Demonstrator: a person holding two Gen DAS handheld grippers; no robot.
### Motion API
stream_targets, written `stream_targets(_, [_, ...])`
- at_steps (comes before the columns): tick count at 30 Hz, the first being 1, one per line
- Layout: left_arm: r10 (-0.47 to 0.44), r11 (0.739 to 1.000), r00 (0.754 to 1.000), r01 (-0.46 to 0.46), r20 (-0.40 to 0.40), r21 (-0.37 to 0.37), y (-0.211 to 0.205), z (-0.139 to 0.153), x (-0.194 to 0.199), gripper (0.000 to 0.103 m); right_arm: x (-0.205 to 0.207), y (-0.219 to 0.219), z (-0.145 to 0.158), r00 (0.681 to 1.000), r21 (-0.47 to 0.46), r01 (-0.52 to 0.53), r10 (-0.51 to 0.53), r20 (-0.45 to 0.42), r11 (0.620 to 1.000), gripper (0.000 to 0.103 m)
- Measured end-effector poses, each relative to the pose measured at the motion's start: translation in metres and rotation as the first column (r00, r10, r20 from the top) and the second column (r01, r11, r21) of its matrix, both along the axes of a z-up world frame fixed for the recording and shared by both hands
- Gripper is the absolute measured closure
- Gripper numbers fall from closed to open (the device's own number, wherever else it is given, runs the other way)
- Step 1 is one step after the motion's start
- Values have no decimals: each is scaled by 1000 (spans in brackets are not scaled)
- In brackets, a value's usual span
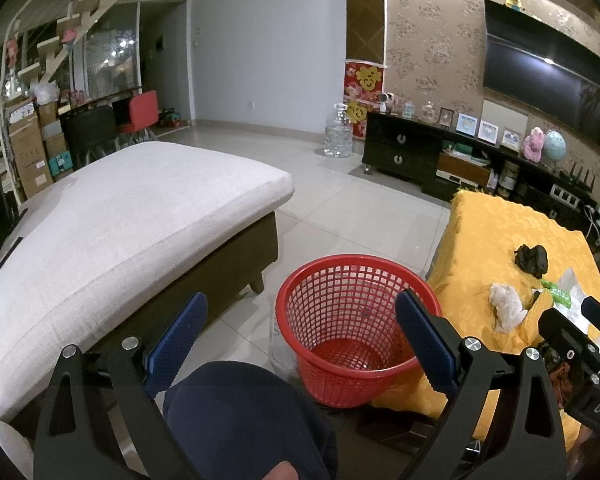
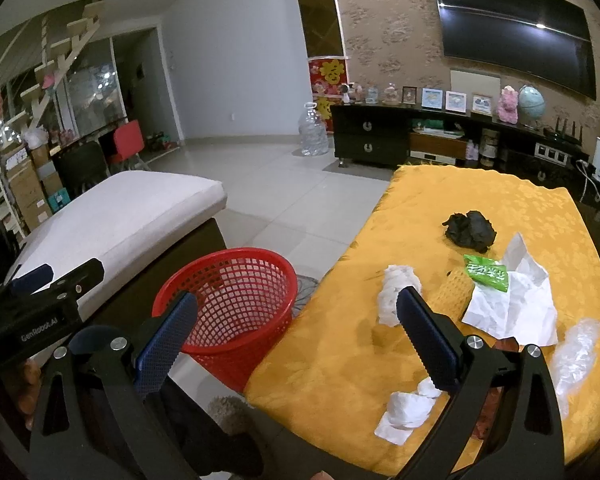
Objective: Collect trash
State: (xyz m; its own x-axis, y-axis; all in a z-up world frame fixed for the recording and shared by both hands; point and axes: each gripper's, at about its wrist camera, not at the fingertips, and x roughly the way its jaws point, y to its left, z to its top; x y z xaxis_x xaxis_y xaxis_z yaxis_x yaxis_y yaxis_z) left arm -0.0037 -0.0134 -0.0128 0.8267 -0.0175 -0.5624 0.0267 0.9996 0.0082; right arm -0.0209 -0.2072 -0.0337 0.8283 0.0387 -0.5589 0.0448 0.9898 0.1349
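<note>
A pale tiled floor [image 1: 332, 200] ran to a white far wall [image 1: 268, 40]. On the right, floral brown wallpaper [image 1: 432, 40] carried a wide dark television [image 1: 548, 76] above a long black cabinet [image 1: 404, 152] lined with framed pictures and a globe [image 1: 555, 146]. A cushioned grey ottoman [image 1: 120, 216] stood near left; stairs [image 1: 80, 12] and stacked boxes [image 1: 28, 152] filled the far left.
</note>
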Motion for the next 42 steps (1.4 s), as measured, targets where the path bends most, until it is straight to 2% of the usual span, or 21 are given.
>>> stream_targets(6, [-14,1000,1000,14,-10,-4,-2,-4,0,11,-5,-9,3,1000,3,25,-25,6,1000,7])
stream_targets(13, [-73,997,997,74,-26,7,-15,-12,1,11,-19,-47,5,993,-6,115,-115,11,993,7])
stream_targets(19, [-157,987,986,158,-54,11,-35,-21,0,11,-36,-92,0,978,23,209,-209,-14,978,7])
stream_targets(22, [-219,975,972,221,-79,10,-51,-26,0,11,-47,-112,-3,964,14,267,-266,-21,964,7])
stream_targets(29, [-386,917,911,397,-146,48,-108,-46,-8,11,-66,-148,-20,935,0,350,-350,-58,937,7])
stream_targets(32, [-454,882,872,469,-184,45,-134,-57,-12,11,-72,-155,-31,930,4,359,-357,-86,933,7])
stream_targets(35, [-526,834,821,549,-222,54,-163,-69,-18,11,-75,-158,-41,927,7,364,-361,-107,932,7])
stream_targets(38, [-570,797,783,600,-248,63,-186,-80,-19,12,-77,-162,-44,925,12,366,-363,-112,930,7])
stream_targets(42, [-621,753,727,657,-293,34,-212,-93,-17,12,-78,-167,-46,924,5,369,-366,-113,929,7])
